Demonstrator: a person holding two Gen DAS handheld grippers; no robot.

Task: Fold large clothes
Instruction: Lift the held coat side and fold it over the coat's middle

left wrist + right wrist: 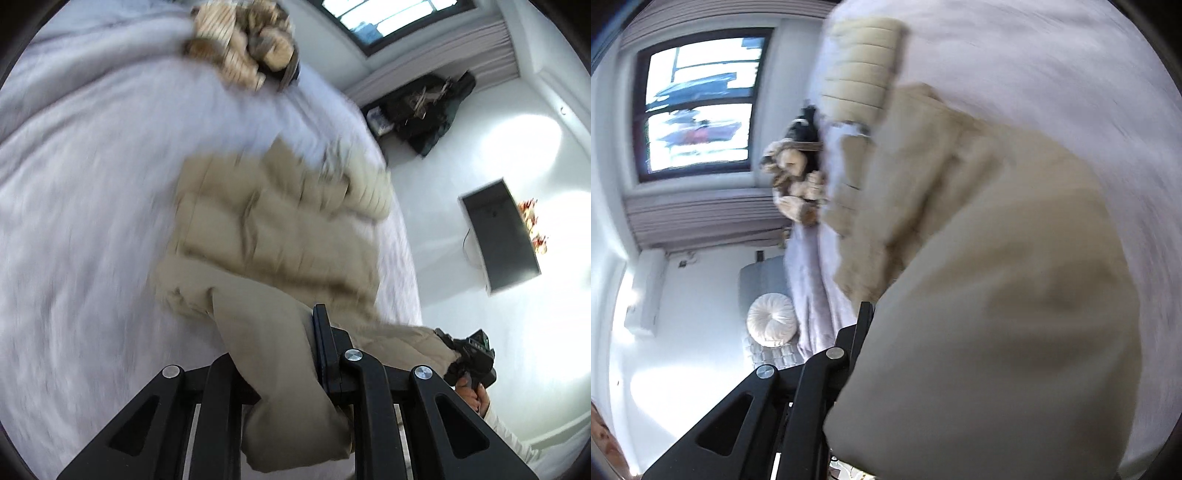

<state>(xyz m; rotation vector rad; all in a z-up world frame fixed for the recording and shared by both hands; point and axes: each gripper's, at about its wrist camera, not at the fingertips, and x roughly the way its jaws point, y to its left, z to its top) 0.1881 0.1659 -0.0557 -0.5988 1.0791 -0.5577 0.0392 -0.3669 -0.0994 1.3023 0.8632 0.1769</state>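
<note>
Fingers (321, 354) of both grippers clamp beige quilted jacket (273, 236); blurred, no readable writing.

One beige quilted jacket (273, 229), two grippers, one round cushion (772, 320).

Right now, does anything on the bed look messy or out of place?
Yes. A crumpled heap of tan and brown clothing sits unfolded at the far edge of the bed. The beige puffer jacket is bunched and half lifted, pinched by the left claw and right claw.
</note>
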